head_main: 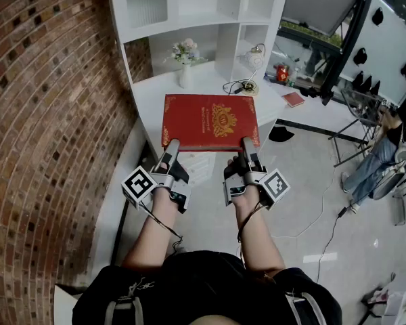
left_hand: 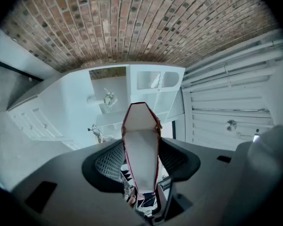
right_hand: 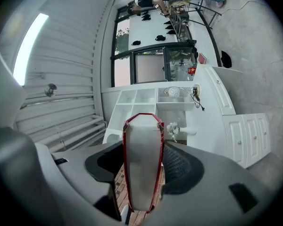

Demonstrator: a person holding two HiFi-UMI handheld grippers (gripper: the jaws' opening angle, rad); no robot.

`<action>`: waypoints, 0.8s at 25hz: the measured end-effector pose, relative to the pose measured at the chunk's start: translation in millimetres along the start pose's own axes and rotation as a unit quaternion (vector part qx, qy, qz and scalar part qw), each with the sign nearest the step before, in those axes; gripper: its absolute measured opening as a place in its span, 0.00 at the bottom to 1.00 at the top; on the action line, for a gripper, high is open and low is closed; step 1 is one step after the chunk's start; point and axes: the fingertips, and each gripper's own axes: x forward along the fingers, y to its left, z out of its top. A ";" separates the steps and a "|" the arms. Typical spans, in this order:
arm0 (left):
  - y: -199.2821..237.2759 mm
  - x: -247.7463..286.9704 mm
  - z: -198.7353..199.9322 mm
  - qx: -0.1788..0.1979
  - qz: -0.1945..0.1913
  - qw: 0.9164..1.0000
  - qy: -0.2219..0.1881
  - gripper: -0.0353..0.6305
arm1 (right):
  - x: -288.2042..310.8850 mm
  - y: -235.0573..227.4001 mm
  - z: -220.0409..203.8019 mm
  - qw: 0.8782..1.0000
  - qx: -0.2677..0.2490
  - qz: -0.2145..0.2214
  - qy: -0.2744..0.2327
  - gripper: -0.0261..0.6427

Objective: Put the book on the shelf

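Note:
A large red book [head_main: 210, 121] with gold ornament is held flat in the air just before the white shelf unit's counter [head_main: 189, 90]. My left gripper [head_main: 169, 149] is shut on the book's near left edge and my right gripper [head_main: 247, 147] on its near right edge. In the left gripper view the book's page edge [left_hand: 141, 149] stands between the ribbed pads, red covers on both sides. The right gripper view shows the same page edge [right_hand: 143, 166] clamped between its pads. The shelf [right_hand: 151, 98] with its open compartments lies ahead.
On the counter stand a white vase of flowers [head_main: 184, 59], a small lamp [head_main: 255, 56] and a black cable [head_main: 238, 87]. A brick wall [head_main: 47, 100] runs along the left. A person [head_main: 392, 141] sits at the far right near a table with a small red book [head_main: 294, 99].

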 end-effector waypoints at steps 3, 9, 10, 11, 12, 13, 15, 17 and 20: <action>-1.6 4.2 0.4 0.003 -0.006 1.000 0.000 0.42 | 4.5 1.9 1.4 1.000 0.001 0.003 0.001 0.42; 5.9 3.4 -8.2 0.003 0.020 1.000 0.006 0.42 | 2.9 -3.7 8.1 1.000 0.004 -0.002 -0.004 0.42; 7.4 3.3 -11.7 0.004 0.029 1.000 0.008 0.42 | 1.5 -4.2 11.4 1.000 0.004 -0.003 -0.006 0.42; 7.7 4.1 -15.2 0.006 0.032 0.999 0.009 0.42 | 0.1 -4.3 15.3 1.000 0.004 -0.004 -0.008 0.42; 6.9 5.5 -18.3 0.008 0.029 1.000 0.009 0.42 | -1.2 -4.4 19.0 1.000 0.003 -0.004 -0.009 0.43; 5.6 7.3 -20.5 0.009 0.021 1.000 0.009 0.42 | -2.0 -4.9 21.6 1.000 0.003 -0.003 -0.010 0.43; 5.5 9.6 -20.9 0.007 0.007 1.000 0.010 0.42 | -1.1 -7.2 22.6 1.000 0.001 -0.001 -0.012 0.43; 9.0 10.7 -17.4 0.004 0.000 1.000 0.011 0.41 | 2.8 -10.5 19.7 1.000 0.000 0.000 -0.015 0.43; 15.6 11.1 -13.0 0.006 0.003 1.000 0.010 0.42 | 7.8 -16.6 17.3 1.000 -0.002 -0.001 -0.014 0.43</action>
